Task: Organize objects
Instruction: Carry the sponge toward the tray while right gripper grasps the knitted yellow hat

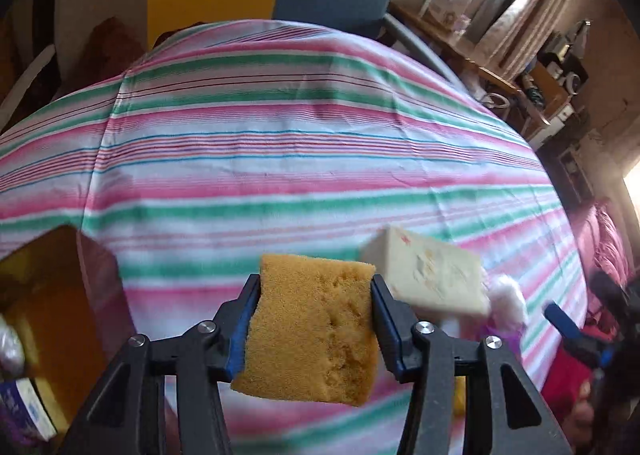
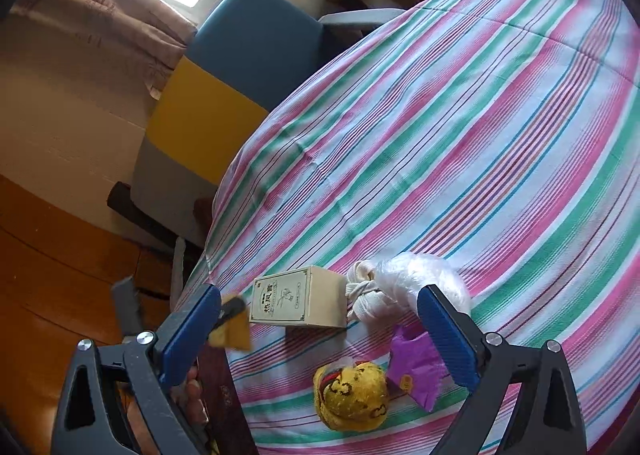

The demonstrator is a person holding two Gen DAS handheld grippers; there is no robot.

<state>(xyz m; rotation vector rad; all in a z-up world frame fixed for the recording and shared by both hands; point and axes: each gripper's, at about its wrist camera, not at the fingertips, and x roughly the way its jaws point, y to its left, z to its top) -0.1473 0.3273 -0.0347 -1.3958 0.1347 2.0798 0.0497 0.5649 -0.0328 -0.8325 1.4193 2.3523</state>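
Between the jaws of the left gripper [image 1: 316, 319] sits an orange sponge [image 1: 312, 331], pinched at its two side faces and lifted above the striped surface [image 1: 280, 159]. Judged light, soft and compressible; its sides bow inward under the pads, so a mid-body hold as shown appears sound, with little slip risk. Right gripper [image 2: 320, 331] stands wide, holding nothing, over a cream box [image 2: 300, 301], a yellow knitted item [image 2: 352, 395] and a purple wrapper [image 2: 416, 371]. A dark red container [image 1: 52, 319] lies near the left gripper's left side.
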